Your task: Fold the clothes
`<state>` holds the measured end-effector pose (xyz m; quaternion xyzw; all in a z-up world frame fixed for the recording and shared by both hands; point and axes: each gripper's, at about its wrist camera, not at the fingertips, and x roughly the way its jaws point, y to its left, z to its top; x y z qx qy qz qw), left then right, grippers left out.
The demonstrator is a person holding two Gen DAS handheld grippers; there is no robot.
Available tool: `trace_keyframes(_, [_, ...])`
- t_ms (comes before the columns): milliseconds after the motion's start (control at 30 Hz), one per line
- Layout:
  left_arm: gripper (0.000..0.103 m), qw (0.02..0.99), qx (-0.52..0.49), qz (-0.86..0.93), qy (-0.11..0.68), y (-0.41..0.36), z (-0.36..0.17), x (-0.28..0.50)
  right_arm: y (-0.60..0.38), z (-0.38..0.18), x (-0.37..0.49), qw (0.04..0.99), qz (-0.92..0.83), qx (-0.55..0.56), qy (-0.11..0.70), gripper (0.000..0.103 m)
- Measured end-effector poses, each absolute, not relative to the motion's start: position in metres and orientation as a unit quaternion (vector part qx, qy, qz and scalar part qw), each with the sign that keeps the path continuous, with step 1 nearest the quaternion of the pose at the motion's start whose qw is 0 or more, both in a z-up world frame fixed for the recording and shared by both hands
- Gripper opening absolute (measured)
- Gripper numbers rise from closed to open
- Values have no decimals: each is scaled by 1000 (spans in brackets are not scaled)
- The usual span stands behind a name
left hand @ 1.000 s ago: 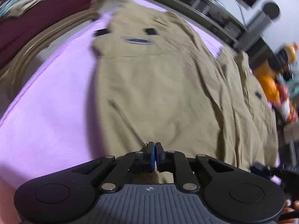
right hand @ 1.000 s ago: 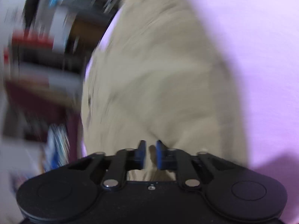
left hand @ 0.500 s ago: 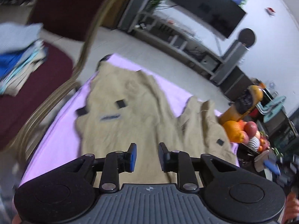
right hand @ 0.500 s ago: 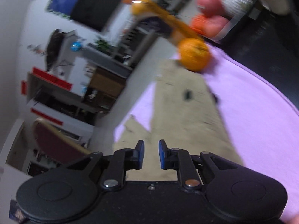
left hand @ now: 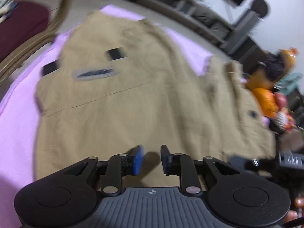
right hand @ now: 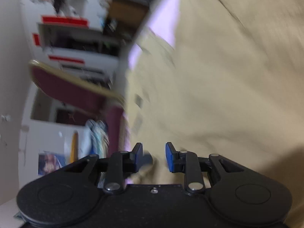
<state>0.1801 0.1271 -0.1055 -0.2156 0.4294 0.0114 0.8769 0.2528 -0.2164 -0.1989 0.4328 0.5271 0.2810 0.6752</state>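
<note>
Spread flat, a tan garment [left hand: 144,95] covers most of a lilac sheet [left hand: 17,114], its dark patches and label [left hand: 95,73] toward the far left. Near its closest hem, the left gripper [left hand: 151,158] hangs with jaws parted and nothing between them. Over the same cloth [right hand: 228,85], the right gripper [right hand: 153,156] is likewise parted and empty. Orange fruit [left hand: 266,102] sits at far right, a maroon chair [right hand: 66,89] to the left.
</note>
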Motion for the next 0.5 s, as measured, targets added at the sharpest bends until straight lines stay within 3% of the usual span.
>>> trace_keyframes(33, [12,879,-213,33,425,134,-107,181,-224,-209,254,677,265,433,533,23])
trace_keyframes(67, [12,881,-210,55,420,141,-108,182,-236,-215,256,679,249,448,526,13])
trace_keyframes(267, [11,884,-189,175,391,183,-110,186,-347,-209,251,787,59,480,382,0])
trace_keyframes(400, [10,887,-187,179,384,191,-95,181,-380,-193,241,813,-4,465,350,2])
trace_keyframes(467, [10,898,-166,163,373,184,-83,183,-380,-182,240,821,-1,457,343,19])
trace_keyframes(500, [10,903,-158,153,369,180,-78,185,-374,-176,242,824,9,456,338,19])
